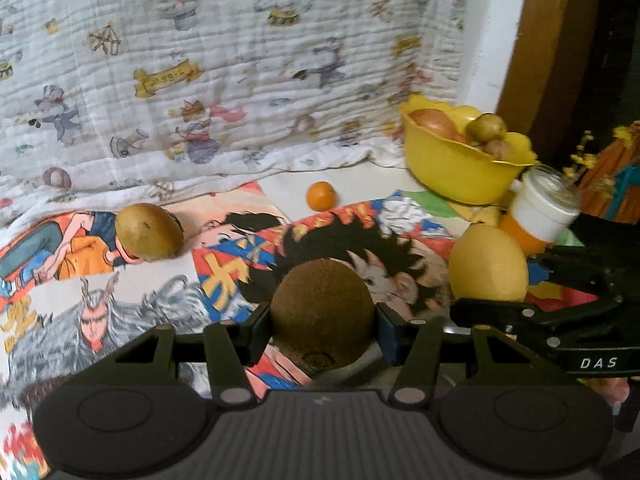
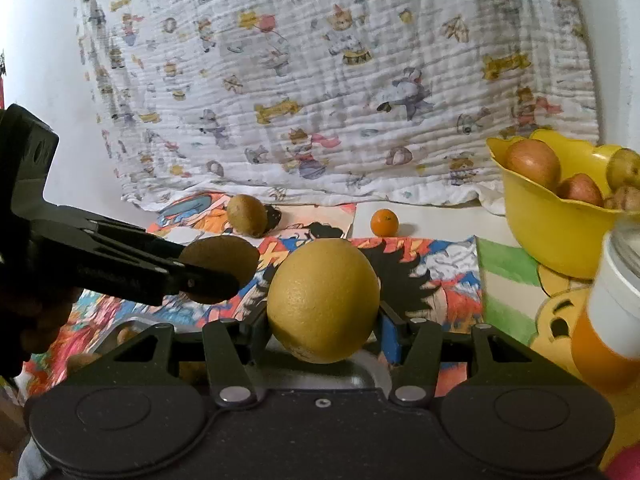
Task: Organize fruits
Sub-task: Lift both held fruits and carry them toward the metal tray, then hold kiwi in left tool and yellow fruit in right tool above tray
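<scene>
My left gripper [image 1: 323, 318] is shut on a brown fuzzy kiwi [image 1: 322, 312], held above the cartoon-print mat. The right wrist view shows that same kiwi [image 2: 220, 256] at the left, between the left gripper's fingers [image 2: 208, 280]. My right gripper [image 2: 323, 320] is shut on a large yellow citrus fruit [image 2: 323, 300]; the left wrist view has that fruit [image 1: 488, 264] at the right. A yellow bowl [image 1: 452, 168] [image 2: 552, 232] at the back right holds several fruits. Another kiwi [image 1: 149, 232] [image 2: 247, 210] and a small orange [image 1: 321, 196] [image 2: 384, 222] lie on the surface.
A jar with a white lid and orange contents [image 1: 540, 216] [image 2: 612, 320] stands beside the bowl, close to the right gripper. A printed cloth [image 1: 200, 80] hangs behind. A metal tray [image 2: 132, 328] with small fruits lies under the grippers at the left.
</scene>
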Demonstrator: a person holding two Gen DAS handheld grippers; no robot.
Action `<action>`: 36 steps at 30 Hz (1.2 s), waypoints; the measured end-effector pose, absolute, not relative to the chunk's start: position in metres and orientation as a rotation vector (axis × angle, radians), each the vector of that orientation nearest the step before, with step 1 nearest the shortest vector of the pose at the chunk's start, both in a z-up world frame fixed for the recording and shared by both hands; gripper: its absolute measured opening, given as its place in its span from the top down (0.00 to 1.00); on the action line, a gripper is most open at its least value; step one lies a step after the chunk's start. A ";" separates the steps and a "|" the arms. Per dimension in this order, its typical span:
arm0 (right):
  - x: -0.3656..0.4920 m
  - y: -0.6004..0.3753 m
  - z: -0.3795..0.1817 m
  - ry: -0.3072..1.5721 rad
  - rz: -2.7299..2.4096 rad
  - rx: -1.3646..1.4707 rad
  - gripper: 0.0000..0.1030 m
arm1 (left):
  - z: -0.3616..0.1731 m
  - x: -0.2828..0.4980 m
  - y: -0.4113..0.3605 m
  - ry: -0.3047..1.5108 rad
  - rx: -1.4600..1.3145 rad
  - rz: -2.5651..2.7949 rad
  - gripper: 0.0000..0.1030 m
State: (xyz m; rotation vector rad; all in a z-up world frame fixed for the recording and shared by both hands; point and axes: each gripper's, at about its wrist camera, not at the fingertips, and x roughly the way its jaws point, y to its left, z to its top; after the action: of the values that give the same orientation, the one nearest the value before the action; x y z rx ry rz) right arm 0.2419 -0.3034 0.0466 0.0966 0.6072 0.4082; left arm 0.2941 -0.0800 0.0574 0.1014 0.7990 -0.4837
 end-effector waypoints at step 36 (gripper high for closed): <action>0.115 -0.309 0.024 0.664 0.530 -0.067 0.46 | 0.028 0.155 -0.082 0.823 -0.025 -0.528 0.43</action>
State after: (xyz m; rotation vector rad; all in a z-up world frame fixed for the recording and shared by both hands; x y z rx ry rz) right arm 0.1153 -0.3090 0.0245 -0.0671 0.6644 0.5297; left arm 0.1551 -0.0823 0.0279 -0.0255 0.8227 -0.5282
